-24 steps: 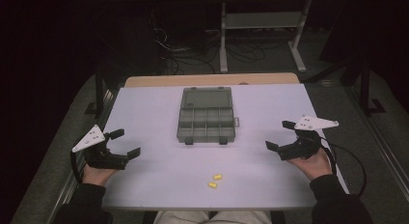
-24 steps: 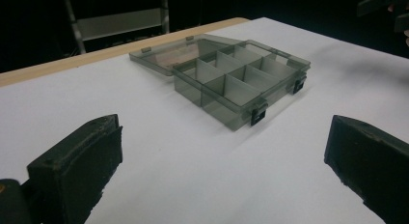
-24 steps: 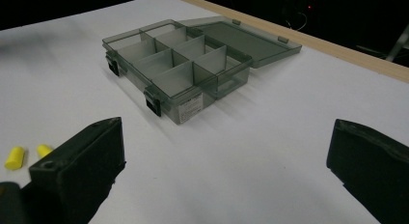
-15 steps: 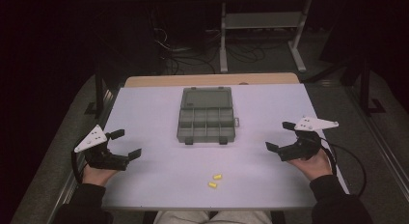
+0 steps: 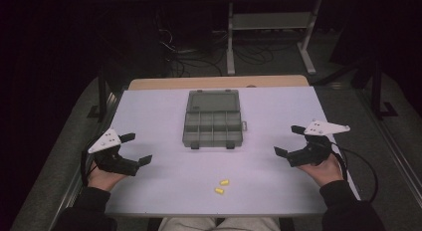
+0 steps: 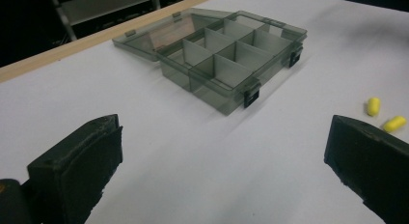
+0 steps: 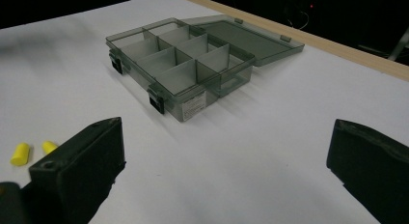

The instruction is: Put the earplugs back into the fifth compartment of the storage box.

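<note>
White table (image 5: 164, 116) carries everything; wooden strip along its far edge, dark floor with a metal rack (image 5: 271, 22) and cables beyond; nothing stands between either gripper and the objects. Smoke-grey compartment box (image 5: 213, 119) sits centre-far on the table, lid flipped open flat toward the far edge, eight divided cells, all look empty; two black latches on its near wall. Left gripper (image 5: 135, 149) near the left edge, jaws spread wide, holding nothing; right gripper (image 5: 290, 140) near the right edge, same, released and empty; both well apart from the box. Two yellow foam earplugs (image 5: 222, 186) lie side by side on the near-centre table, between the grippers, well short of the box. Right gripper view shows a white label (image 7: 193, 106) on the box's side wall; left gripper view shows the opposite wall plain.
</note>
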The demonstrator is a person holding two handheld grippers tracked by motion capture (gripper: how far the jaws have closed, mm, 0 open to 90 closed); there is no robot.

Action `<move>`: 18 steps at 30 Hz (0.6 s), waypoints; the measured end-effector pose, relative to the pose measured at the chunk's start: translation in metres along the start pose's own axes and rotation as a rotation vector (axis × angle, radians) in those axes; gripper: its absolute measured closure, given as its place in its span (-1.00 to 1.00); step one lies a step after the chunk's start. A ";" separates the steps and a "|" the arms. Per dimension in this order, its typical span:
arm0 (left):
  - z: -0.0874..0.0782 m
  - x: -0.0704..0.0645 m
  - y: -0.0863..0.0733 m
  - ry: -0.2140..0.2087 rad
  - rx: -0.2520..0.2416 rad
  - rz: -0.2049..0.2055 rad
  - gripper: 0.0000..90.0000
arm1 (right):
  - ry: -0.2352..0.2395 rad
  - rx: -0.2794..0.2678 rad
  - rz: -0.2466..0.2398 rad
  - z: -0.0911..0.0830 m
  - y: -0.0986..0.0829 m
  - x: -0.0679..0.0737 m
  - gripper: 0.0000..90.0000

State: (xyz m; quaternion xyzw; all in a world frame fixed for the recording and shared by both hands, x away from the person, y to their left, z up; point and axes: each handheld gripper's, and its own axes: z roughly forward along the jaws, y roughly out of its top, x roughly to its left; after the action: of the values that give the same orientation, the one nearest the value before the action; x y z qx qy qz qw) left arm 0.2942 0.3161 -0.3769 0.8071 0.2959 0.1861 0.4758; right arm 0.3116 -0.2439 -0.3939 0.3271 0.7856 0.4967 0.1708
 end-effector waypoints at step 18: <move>0.012 -0.023 0.037 -0.085 0.044 0.114 -1.00 | 0.012 0.008 -0.009 0.000 0.000 0.003 -1.00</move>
State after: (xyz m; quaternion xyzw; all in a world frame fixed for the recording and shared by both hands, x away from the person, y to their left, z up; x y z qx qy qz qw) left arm 0.2952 0.2793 -0.3508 0.8400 0.2330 0.1718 0.4589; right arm 0.3100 -0.2418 -0.3938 0.3212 0.7902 0.4945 0.1671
